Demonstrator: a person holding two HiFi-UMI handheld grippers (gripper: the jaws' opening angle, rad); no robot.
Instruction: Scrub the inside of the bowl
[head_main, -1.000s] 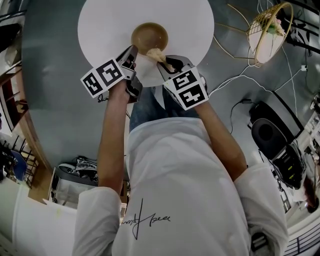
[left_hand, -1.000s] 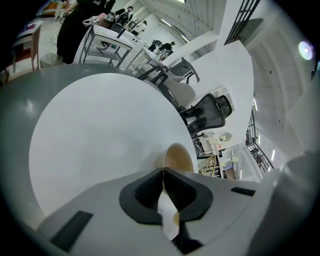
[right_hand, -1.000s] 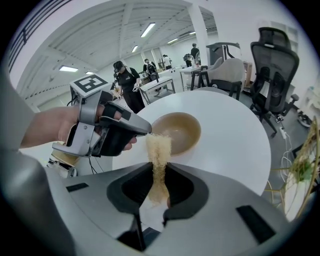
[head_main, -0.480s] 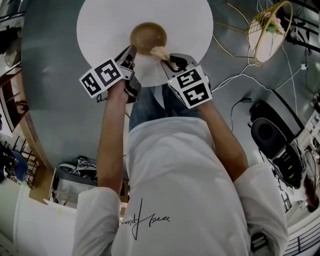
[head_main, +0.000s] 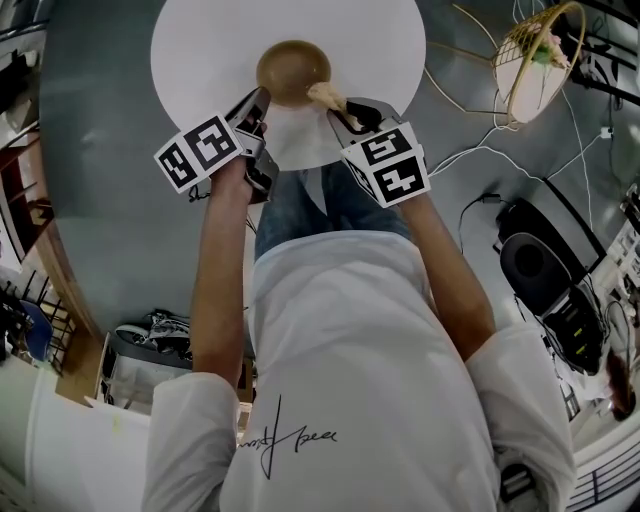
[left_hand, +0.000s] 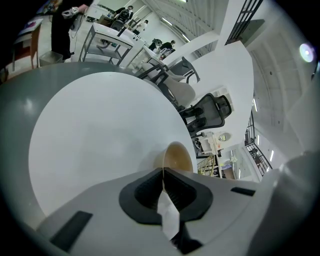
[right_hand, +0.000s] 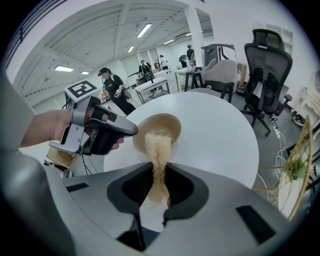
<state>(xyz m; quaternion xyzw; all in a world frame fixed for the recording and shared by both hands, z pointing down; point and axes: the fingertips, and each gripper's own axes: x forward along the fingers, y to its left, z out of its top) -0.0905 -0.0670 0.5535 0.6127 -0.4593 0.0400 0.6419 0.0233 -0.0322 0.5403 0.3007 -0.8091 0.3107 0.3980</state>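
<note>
A tan wooden bowl (head_main: 290, 68) stands on the round white table (head_main: 210, 50), near the edge closest to me. My left gripper (head_main: 258, 100) is shut, and its tips pinch the bowl's left rim (left_hand: 176, 156). The right gripper view shows that same gripper (right_hand: 131, 131) meeting the rim. My right gripper (right_hand: 159, 167) is shut on a pale fibrous scrubber (right_hand: 158, 150). The scrubber's far end reaches over the near rim into the bowl (right_hand: 170, 125). From above, the scrubber (head_main: 322, 94) lies at the bowl's near right edge, ahead of the right gripper (head_main: 340, 112).
A wicker basket (head_main: 540, 60) and loose white cables (head_main: 470, 150) lie on the grey floor to the right. A black office chair (right_hand: 267, 60) stands beyond the table. Further tables and people are in the background (right_hand: 112, 85).
My right gripper has carried the scrubber a little to the right along the bowl's near rim. The left gripper has kept its hold at the left rim.
</note>
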